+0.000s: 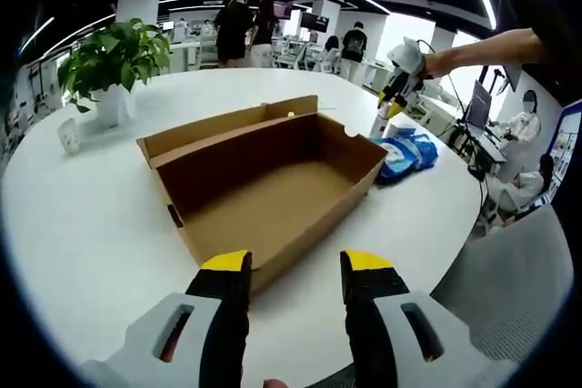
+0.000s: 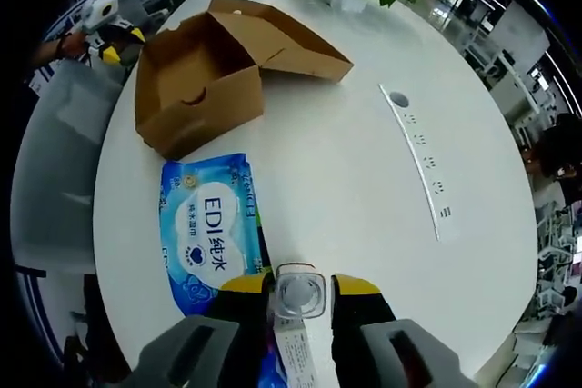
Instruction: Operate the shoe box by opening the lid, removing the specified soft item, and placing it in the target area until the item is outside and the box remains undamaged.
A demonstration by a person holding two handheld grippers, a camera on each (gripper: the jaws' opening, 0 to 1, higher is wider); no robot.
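The shoe box [image 1: 273, 184] is a plain brown cardboard carton lying open and empty on the white round table [image 1: 82, 224], its lid [image 2: 277, 38] folded back flat on the far side toward the potted plant [image 1: 114, 61]. The soft item, a blue and white wipes pack [image 2: 211, 233] printed with "EDI", lies flat on the table just beside the box's short end, outside it. The left gripper [image 1: 296, 265] hovers just short of the box's near wall with its jaws spread and holding nothing, while the right gripper [image 2: 300, 283] is above the pack's near end, its jaws set narrowly on either side of a small clear round cap [image 2: 298, 293]; I cannot tell whether they actually pinch it.
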